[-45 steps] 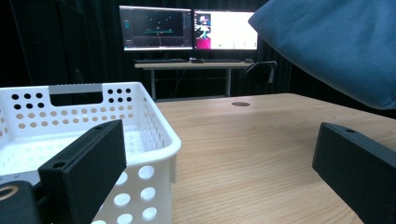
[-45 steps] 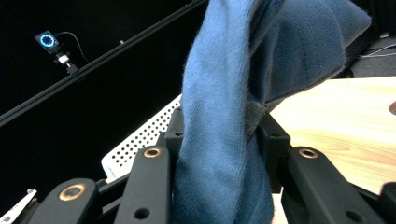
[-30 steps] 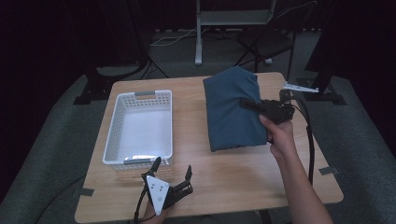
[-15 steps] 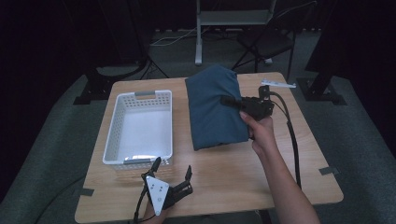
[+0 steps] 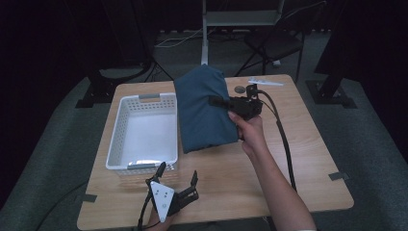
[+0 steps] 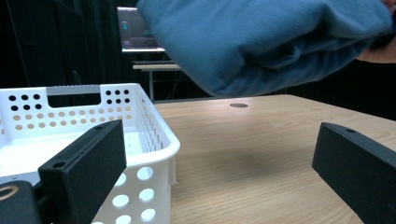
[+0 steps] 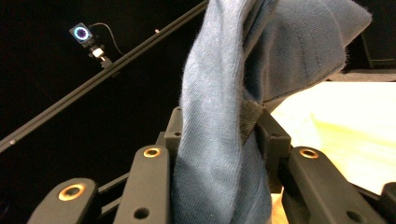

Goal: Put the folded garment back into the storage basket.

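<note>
A folded dark blue cloth (image 5: 202, 110) hangs above the wooden table (image 5: 231, 178), its left edge over the right rim of a white perforated basket (image 5: 117, 130). My right gripper (image 5: 215, 101) points left and is shut on the cloth's right side. In the right gripper view the cloth (image 7: 210, 177) is bunched tightly between the jaws. My left gripper (image 5: 178, 173) stays at the table's front edge, open with nothing in it. In the left gripper view its gripper (image 6: 219, 158) faces bare table, with the basket (image 6: 154, 135) to the left and the cloth (image 6: 261, 42) overhead.
A small grey disc (image 5: 239, 89) and a flat white piece (image 5: 266, 82) lie near the table's far right corner. The right gripper's cable (image 5: 284, 144) trails over the table's right half. A chair (image 5: 274, 45) and a stand (image 5: 204, 33) are beyond the table.
The right gripper has carried the blue cloth leftward, from the table's right half to the basket's right rim. The left gripper has kept still.
</note>
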`<state>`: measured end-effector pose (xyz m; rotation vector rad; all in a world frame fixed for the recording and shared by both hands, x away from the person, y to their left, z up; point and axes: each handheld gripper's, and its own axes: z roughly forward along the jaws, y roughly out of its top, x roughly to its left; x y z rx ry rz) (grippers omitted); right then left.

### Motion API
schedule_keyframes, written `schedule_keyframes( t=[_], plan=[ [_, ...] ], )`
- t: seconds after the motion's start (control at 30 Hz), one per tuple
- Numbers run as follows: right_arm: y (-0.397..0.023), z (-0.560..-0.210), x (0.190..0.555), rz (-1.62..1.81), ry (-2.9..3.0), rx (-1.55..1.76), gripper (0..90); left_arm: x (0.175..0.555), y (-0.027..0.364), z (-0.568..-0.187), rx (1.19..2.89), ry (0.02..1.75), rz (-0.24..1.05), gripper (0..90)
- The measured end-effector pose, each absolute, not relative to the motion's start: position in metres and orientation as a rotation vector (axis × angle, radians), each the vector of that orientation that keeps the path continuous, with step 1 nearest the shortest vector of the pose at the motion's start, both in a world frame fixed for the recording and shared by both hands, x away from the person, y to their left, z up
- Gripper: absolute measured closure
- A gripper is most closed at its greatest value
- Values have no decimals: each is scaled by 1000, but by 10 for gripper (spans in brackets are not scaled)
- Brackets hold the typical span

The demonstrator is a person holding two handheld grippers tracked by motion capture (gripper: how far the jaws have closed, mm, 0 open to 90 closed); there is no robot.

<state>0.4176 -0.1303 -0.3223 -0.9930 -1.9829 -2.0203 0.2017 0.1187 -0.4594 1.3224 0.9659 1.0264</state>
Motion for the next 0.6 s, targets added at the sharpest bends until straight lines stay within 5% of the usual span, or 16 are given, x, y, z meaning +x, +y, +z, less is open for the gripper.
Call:
schedule_keyframes(
  t=[0.6],
  plan=[
    [-63,-314,429,-1978,-1988,-903,647,202,119,-459,1323,961,1021,43]
  ],
)
